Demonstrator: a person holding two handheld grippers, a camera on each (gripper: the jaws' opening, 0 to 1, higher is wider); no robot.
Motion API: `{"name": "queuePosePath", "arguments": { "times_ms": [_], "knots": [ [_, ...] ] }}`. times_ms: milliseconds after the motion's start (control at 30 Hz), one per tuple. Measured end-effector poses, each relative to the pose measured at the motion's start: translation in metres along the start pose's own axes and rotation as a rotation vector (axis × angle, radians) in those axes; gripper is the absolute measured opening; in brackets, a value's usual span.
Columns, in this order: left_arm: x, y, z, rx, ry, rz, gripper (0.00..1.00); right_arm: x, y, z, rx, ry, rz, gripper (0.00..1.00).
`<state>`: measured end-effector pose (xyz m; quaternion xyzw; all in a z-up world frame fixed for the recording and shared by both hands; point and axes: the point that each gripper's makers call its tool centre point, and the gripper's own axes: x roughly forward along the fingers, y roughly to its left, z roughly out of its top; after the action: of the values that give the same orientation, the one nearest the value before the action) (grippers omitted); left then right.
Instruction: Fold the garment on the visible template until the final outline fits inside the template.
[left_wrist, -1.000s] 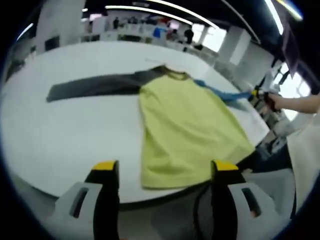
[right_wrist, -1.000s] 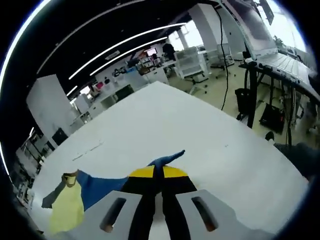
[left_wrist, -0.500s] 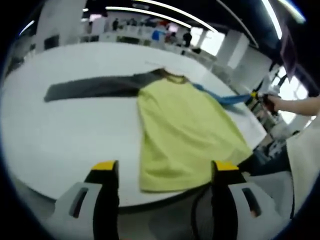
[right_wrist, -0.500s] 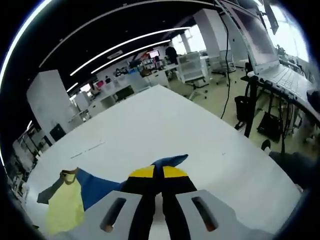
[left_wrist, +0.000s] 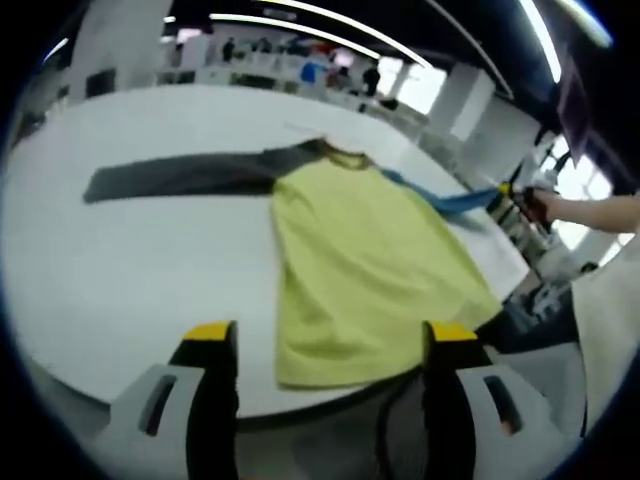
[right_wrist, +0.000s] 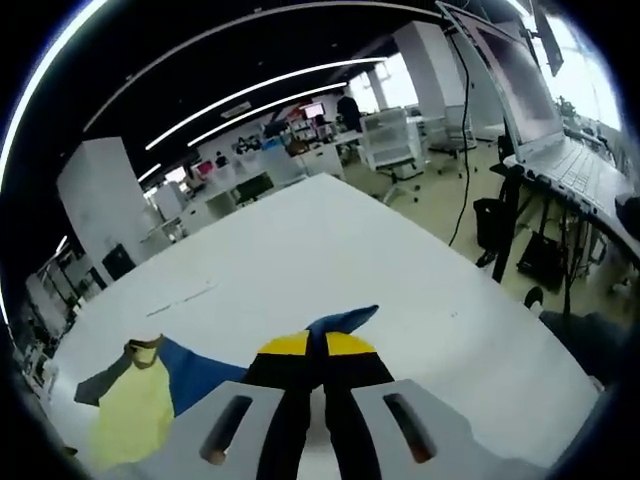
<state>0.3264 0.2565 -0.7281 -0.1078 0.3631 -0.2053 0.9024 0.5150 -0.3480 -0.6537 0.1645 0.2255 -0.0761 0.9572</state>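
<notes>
While flat on table, shirt collar points away, hem nearest.

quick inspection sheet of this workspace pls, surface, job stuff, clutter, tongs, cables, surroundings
surface: white table, template outline cannot be made out
job's things: yellow shirt lying flat, grey sleeve spread out, blue sleeve pulled outward
clutter: nothing seen
tongs: left tongs open, clear of the shirt hem; right tongs shut on blue sleeve
cables: dark cable hanging by a desk
surroundings: open office, ceiling light strips, laptop
</notes>
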Motion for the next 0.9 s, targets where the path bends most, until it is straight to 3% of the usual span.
{"name": "queuePosePath", "arguments": {
  "times_ms": [400, 733, 900],
  "knots": [
    [-0.003, -0.004, 0.006, -0.003, -0.027, -0.013, 0.74, 0.001, 0.021, 0.015, 0.006, -0.029, 0.047, 0.03],
    [-0.002, -0.011, 0.005, 0.034, -0.015, -0.043, 0.78, 0.003, 0.059, 0.037, -0.017, -0.069, 0.122, 0.03],
    [-0.003, -0.014, 0.013, 0.052, -0.023, -0.061, 0.82, 0.003, 0.077, 0.046, -0.033, -0.090, 0.162, 0.03]
  ]
}}
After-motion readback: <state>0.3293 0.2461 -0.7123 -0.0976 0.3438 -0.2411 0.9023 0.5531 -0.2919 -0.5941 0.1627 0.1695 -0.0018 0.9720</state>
